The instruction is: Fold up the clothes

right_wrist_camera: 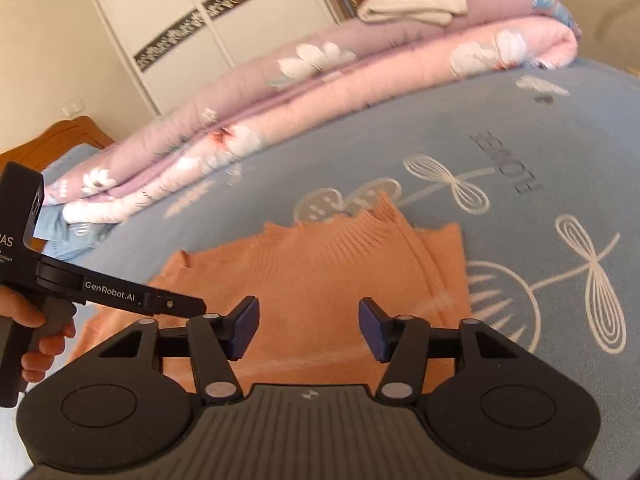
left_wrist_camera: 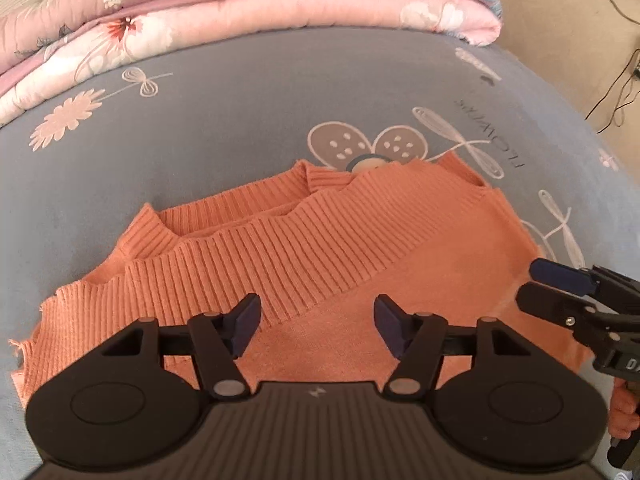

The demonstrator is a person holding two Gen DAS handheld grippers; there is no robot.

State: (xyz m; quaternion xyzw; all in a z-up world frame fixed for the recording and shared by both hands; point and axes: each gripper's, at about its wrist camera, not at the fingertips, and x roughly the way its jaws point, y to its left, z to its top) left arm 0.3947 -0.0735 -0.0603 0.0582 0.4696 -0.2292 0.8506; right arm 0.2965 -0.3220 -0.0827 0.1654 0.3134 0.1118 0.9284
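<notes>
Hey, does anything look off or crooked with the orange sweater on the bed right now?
The orange sweater lies bunched and uneven on the blue bedsheet: its ribbed hem runs diagonally across the body, and the edges look ragged rather than squared. Nothing seems torn or spilled.

The sweater (left_wrist_camera: 304, 240) lies on the bedsheet (left_wrist_camera: 200, 140) under both grippers' fingers (left_wrist_camera: 246, 320); the folded quilt (left_wrist_camera: 240, 20) lies beyond them.
</notes>
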